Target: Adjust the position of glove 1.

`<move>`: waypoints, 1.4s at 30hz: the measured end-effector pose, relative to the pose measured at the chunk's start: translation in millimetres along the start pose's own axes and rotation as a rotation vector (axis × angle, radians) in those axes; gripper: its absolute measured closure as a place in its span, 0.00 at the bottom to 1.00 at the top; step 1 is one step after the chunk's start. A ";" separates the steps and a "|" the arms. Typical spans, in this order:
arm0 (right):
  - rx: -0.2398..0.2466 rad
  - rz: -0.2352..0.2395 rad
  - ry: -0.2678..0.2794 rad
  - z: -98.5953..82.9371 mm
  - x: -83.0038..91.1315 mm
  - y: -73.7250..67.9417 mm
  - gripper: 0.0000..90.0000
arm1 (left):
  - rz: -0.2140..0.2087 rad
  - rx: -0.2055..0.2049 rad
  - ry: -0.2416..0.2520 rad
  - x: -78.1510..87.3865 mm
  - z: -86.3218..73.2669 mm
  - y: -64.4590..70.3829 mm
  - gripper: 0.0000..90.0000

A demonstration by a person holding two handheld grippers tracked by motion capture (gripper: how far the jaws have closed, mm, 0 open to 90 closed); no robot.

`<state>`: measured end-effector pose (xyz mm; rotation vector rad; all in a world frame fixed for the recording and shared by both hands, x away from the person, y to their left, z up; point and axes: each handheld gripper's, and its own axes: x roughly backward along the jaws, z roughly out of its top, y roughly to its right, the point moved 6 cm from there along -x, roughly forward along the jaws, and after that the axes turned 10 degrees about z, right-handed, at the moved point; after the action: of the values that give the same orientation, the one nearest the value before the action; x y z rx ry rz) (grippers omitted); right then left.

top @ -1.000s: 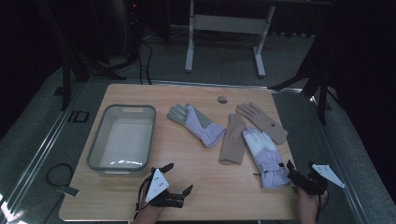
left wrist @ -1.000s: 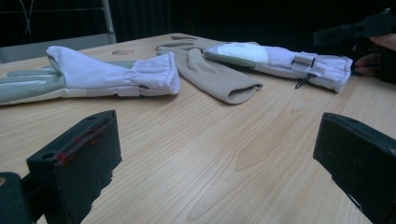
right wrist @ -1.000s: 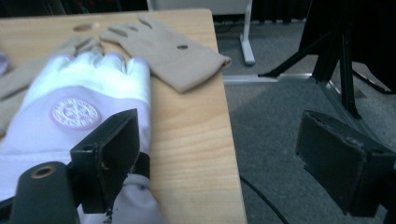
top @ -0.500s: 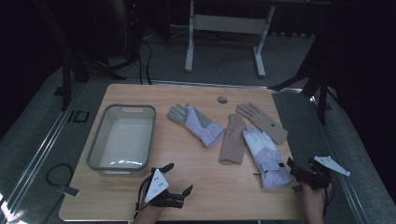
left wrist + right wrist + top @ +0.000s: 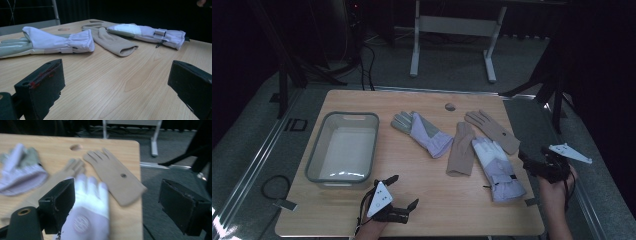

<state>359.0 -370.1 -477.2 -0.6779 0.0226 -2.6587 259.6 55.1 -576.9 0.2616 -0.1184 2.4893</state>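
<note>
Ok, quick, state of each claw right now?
Left claw: open, holding nothing, low over the table.
Right claw: open, holding nothing.

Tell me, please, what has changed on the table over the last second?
The right claw lifted and drew back slightly off the table's right edge, jaws open, holding nothing. The left claw stayed open near the front edge. The four gloves and the plastic tub did not move.
</note>
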 end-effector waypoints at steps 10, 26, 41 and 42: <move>0.108 0.156 -0.010 42.8 -13.7 -44.0 0.16 | -0.001 -0.002 0.002 0.3 0.0 0.2 0.01; 0.192 0.310 -0.154 64.4 -70.2 -93.6 0.31 | -0.005 0.002 -0.001 0.3 -0.1 0.3 0.01; 0.257 0.410 -0.257 73.0 -128.4 -138.0 0.41 | -0.012 -0.003 -0.006 0.2 -0.2 0.9 0.01; 0.264 0.414 -0.263 72.7 -132.5 -140.6 0.42 | -0.013 -0.002 -0.005 0.3 -0.2 1.1 0.01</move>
<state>447.1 -184.5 -457.9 -0.8254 -0.2311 -2.1153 258.8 54.4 -577.0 0.2673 -0.1216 2.4755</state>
